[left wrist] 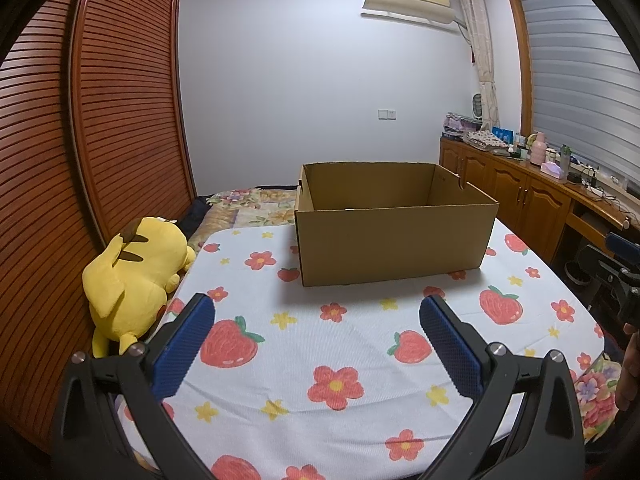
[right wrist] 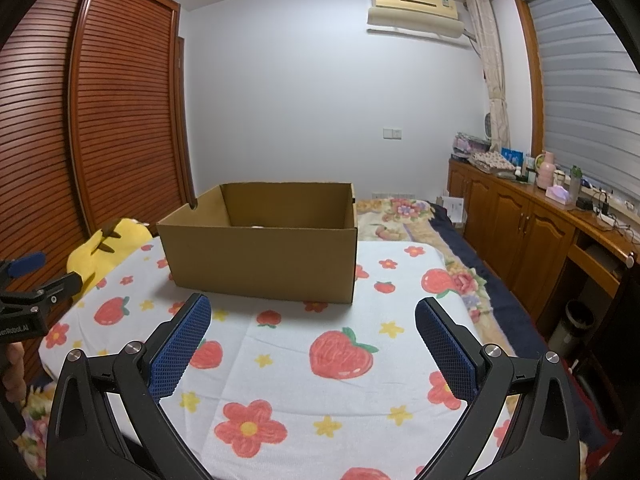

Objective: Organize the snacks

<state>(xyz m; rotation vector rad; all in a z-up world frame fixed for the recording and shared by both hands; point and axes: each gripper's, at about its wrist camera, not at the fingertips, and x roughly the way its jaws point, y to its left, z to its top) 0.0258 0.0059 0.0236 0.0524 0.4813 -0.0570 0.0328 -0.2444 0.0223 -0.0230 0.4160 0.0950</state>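
Hovering over the strawberry-print blanket (left wrist: 360, 360), the left gripper (left wrist: 316, 316) has its blue fingers (left wrist: 184, 344) spread wide with nothing between them — and the right gripper (right wrist: 312, 316) is spread wide and empty too. An open cardboard box (left wrist: 394, 240) sits on the blanket ahead of both, its top flaps folded away. No snacks are plainly visible; the box's inside is mostly hidden. A yellow plush toy (left wrist: 132, 280) lies beside the blanket, near the wooden wardrobe (left wrist: 100, 100).

bare blanket (left wrist: 360, 360) ahead, open box (left wrist: 394, 240) beyond
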